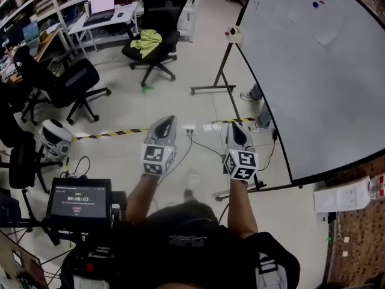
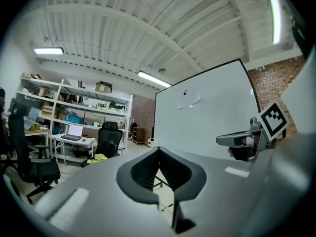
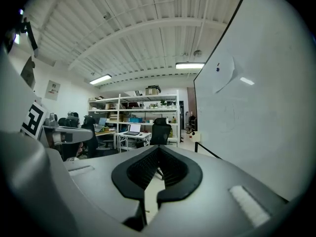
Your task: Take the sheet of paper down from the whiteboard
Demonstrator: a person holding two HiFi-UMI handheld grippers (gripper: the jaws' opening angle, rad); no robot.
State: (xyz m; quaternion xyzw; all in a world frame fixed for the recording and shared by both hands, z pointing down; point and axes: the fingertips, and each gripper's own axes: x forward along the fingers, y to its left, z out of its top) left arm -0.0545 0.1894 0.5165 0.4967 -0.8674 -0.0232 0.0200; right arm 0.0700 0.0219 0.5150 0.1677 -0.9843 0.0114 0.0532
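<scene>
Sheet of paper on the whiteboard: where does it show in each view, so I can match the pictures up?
Head view: the sheet of paper is at upper right, high on the whiteboard.
Left gripper view: just right of centre, in the upper half.
Right gripper view: upper right, near the board's left edge.
Shared landmark: the small magnet at the sheet's top corner, seen in all three views.

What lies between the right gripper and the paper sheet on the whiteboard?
In the head view, only open floor and bare whiteboard separate the right gripper from the paper sheet.
</scene>
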